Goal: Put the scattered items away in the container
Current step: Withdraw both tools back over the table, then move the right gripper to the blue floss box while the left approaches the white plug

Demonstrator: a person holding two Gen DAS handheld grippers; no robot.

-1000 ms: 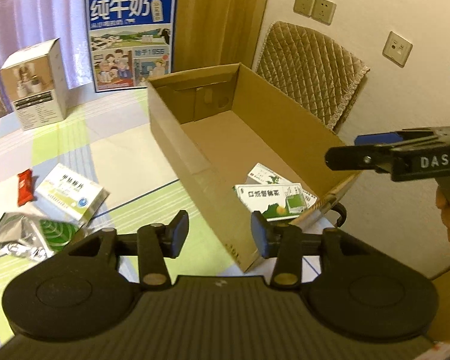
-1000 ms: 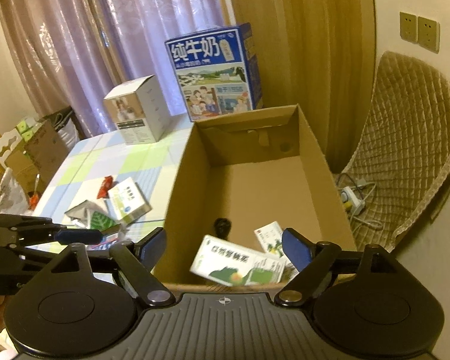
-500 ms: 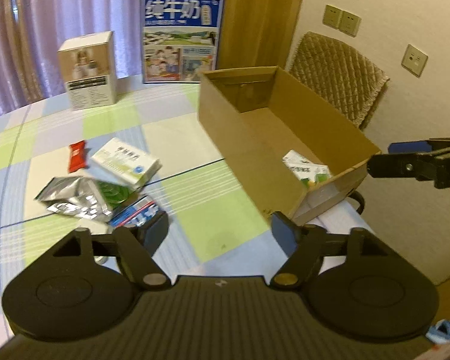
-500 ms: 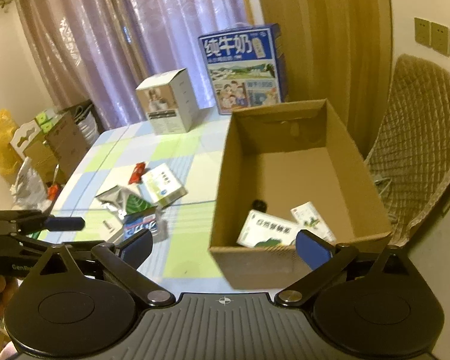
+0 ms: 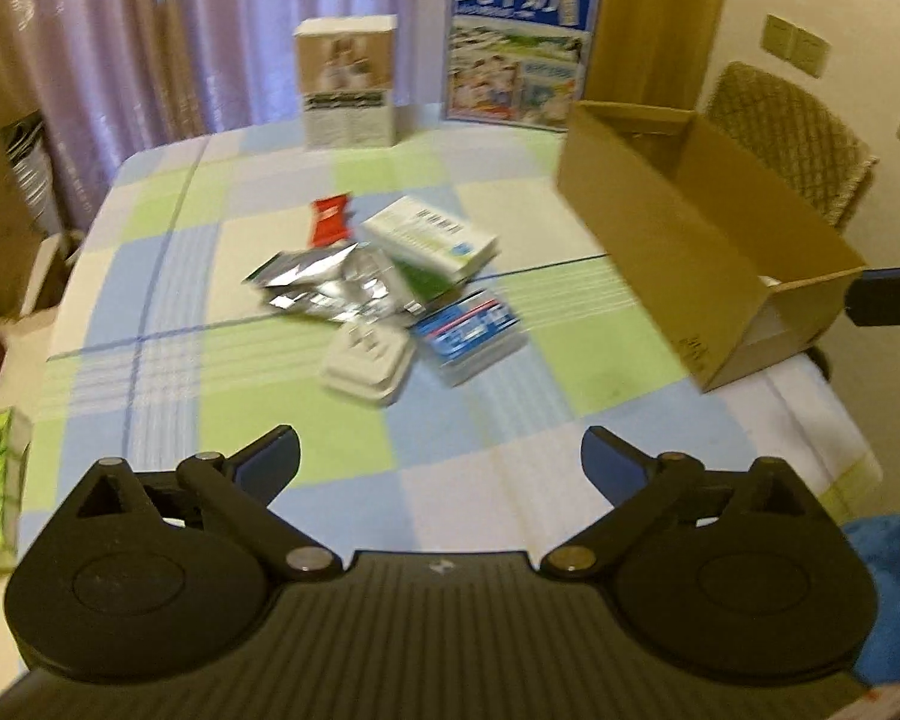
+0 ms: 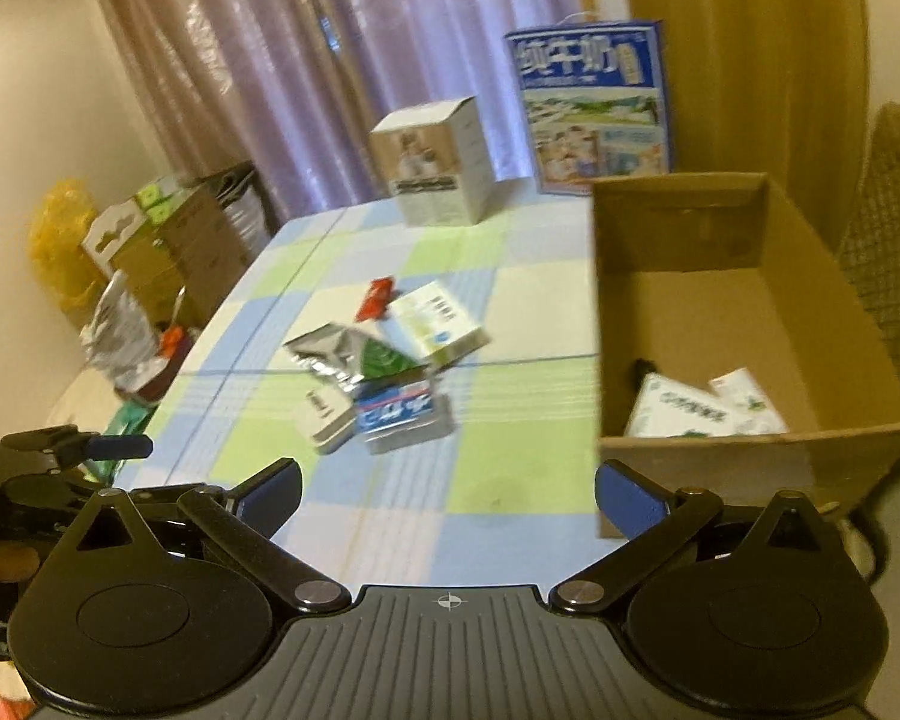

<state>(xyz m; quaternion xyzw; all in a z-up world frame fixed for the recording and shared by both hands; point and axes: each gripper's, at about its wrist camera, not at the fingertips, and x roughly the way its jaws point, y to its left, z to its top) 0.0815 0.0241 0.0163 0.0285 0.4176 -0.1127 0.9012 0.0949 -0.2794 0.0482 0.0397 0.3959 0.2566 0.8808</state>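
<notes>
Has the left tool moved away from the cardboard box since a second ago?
Yes. The left tool has pulled back leftward from the box, now facing the scattered pile; its jaws are opening, empty.

on the tall blue milk carton standing at the far edge of the table we read the big white characters 纯牛奶 across its top, also legible from the right wrist view. everything else is too blurred for us: the white and green flat box shows only a barcode, and the blue and white pack only smeared lettering.
</notes>
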